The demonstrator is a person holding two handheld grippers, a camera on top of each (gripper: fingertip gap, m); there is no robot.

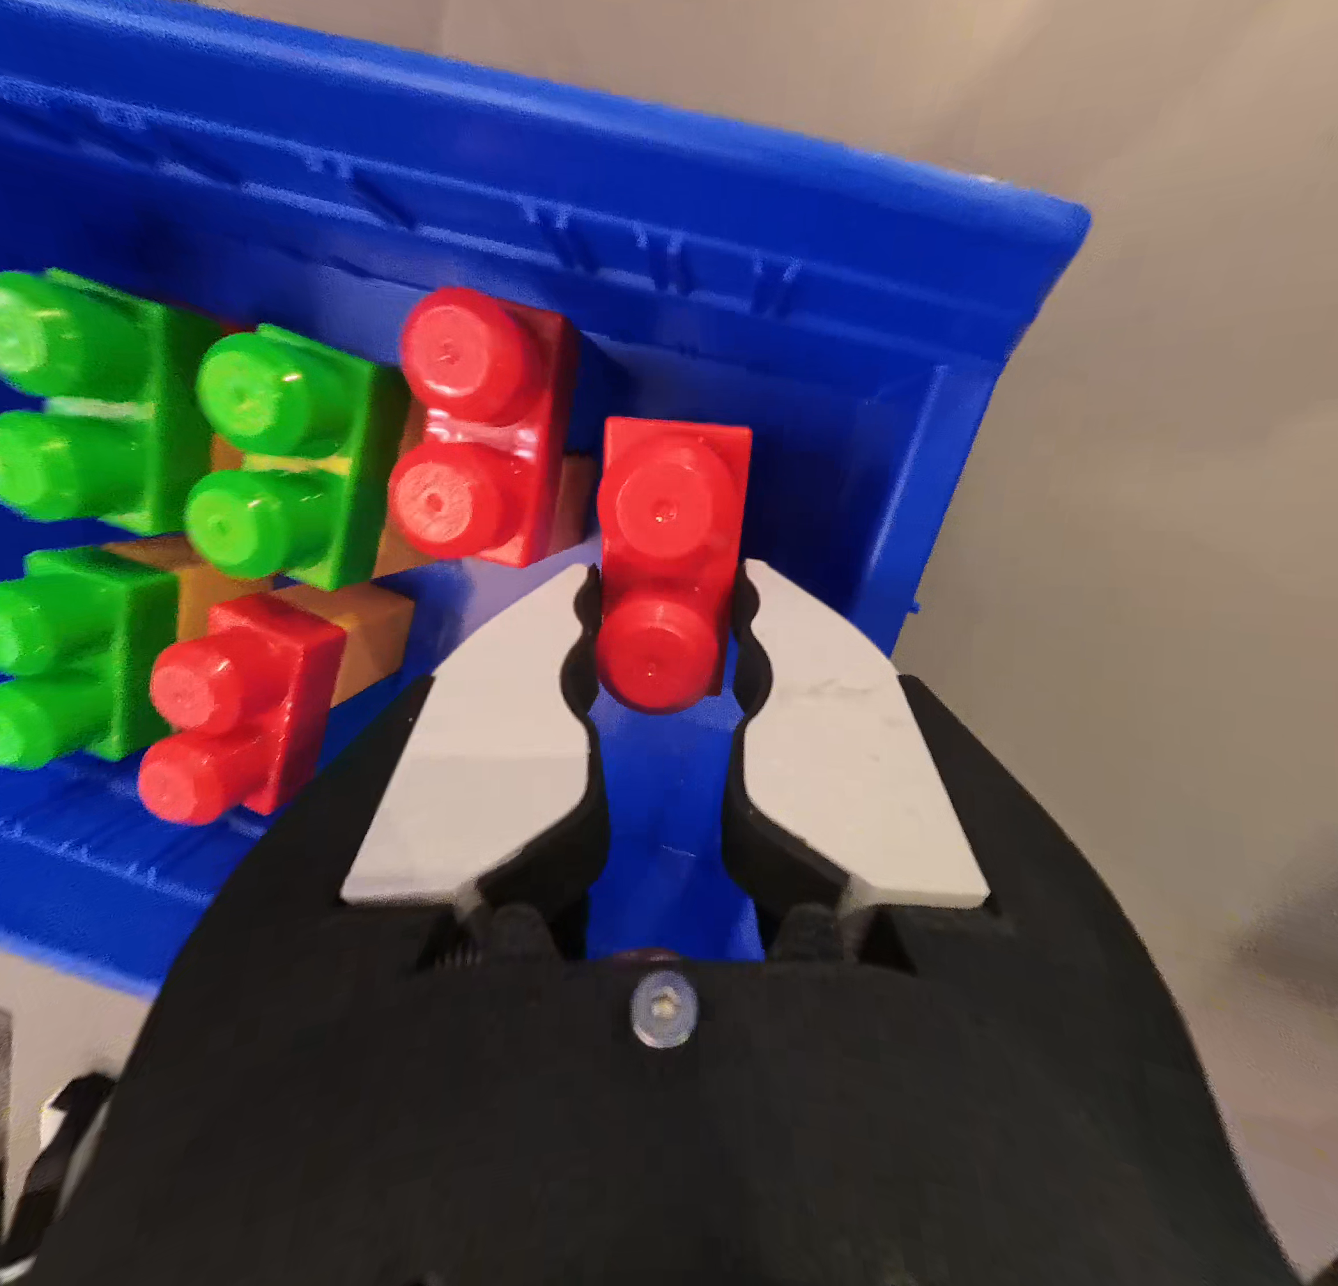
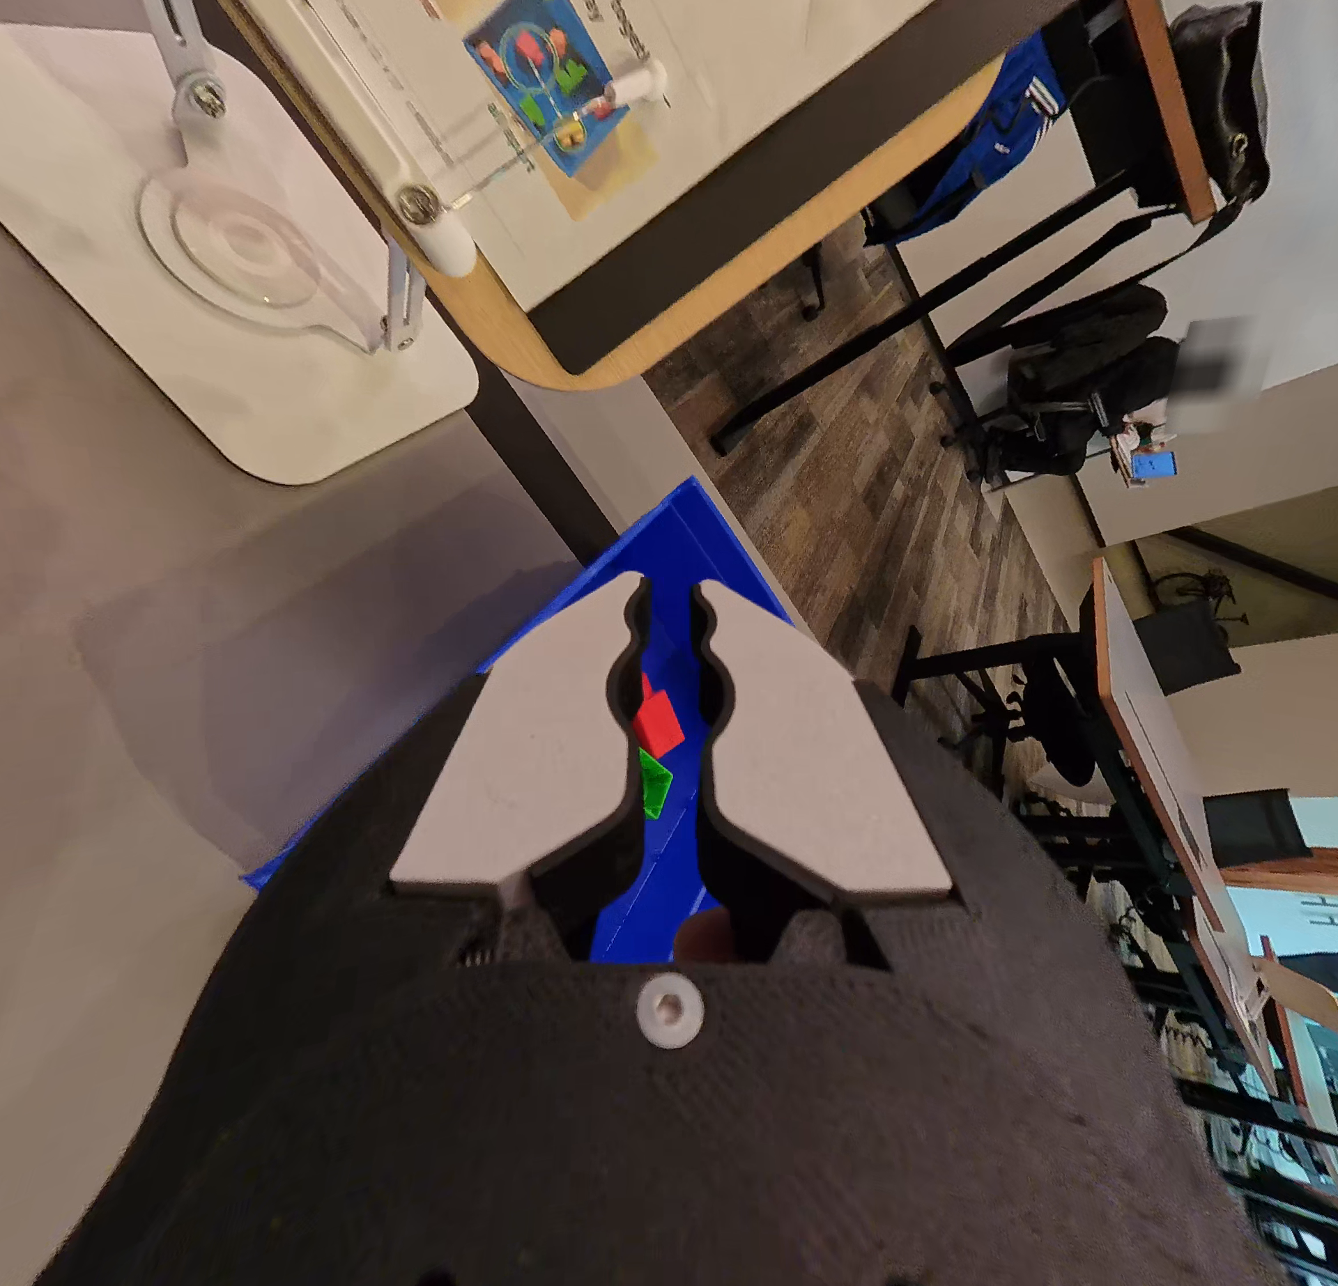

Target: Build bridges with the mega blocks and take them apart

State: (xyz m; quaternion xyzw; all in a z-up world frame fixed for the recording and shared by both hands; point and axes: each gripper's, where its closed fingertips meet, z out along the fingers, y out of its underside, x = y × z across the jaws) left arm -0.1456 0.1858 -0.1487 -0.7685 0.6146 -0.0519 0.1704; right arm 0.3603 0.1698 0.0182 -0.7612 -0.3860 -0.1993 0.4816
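In the left wrist view my left gripper (image 1: 670, 571) is shut on a red two-stud block (image 1: 670, 564) at the right end of a blue bin (image 1: 651, 238). Both pads press its sides around the near stud. More red blocks (image 1: 478, 426), green blocks (image 1: 289, 448) and orange-brown blocks (image 1: 369, 636) lie in the bin to the left. In the right wrist view my right gripper (image 2: 670, 585) hovers over a corner of the bin (image 2: 695, 527). Its fingers stand a narrow gap apart with nothing between them. A red block (image 2: 657, 726) and a green block (image 2: 655, 781) show below.
The bin sits on a grey table (image 2: 217, 636) near its edge. A white base (image 2: 289, 397) with a clear lens and a metal arm stands beyond. A board with a picture sheet (image 2: 550, 79) leans behind it. Floor, chairs and desks lie to the right. Some 55 cm of space lies between my two pairs of fingers.
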